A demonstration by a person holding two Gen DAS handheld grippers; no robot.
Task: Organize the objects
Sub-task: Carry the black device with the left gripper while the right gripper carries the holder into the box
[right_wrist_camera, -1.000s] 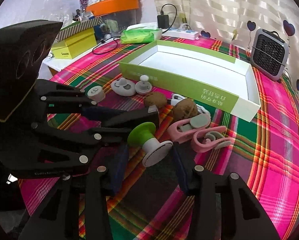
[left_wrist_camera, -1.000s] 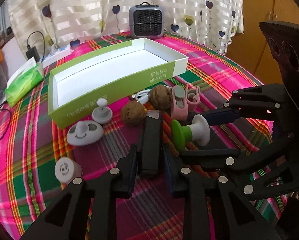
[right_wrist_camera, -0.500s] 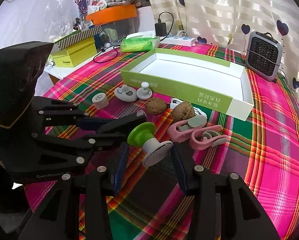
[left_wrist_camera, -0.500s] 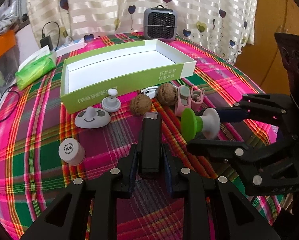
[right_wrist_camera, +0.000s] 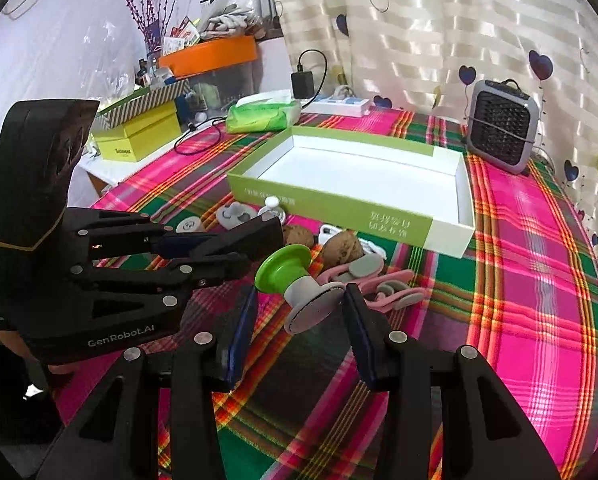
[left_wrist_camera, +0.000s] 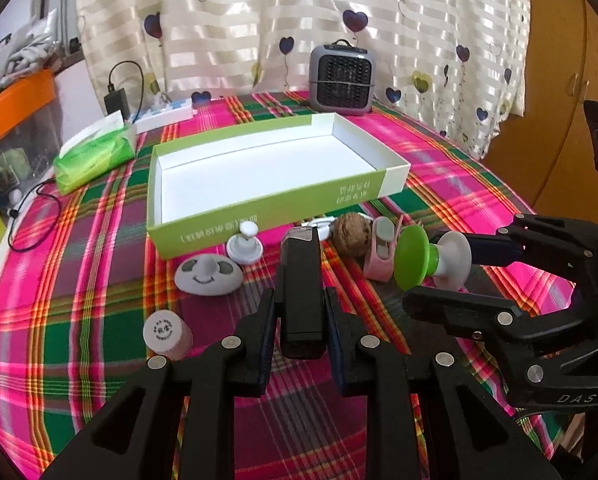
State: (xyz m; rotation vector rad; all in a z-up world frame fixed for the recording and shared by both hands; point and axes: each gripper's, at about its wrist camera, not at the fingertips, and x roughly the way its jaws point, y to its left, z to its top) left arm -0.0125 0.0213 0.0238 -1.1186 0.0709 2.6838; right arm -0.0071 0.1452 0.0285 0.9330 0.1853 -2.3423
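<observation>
left fingers clamp black bar | right fingers apparently grip green-capped knob

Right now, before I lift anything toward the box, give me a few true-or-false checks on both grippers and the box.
1. The left gripper is shut on the black bar-shaped device. True.
2. The right gripper holds a walnut. False: the green-and-white suction knob sits between its pads; the walnut lies on the plaid tablecloth.
3. The green-and-white box already contains objects. False: its white floor is bare.
4. The pink clips lie outside the box, on the tablecloth. True.
5. The grey mini heater stands in front of the box, next to the grippers. False: it stands beyond the box, by the curtain.
</observation>
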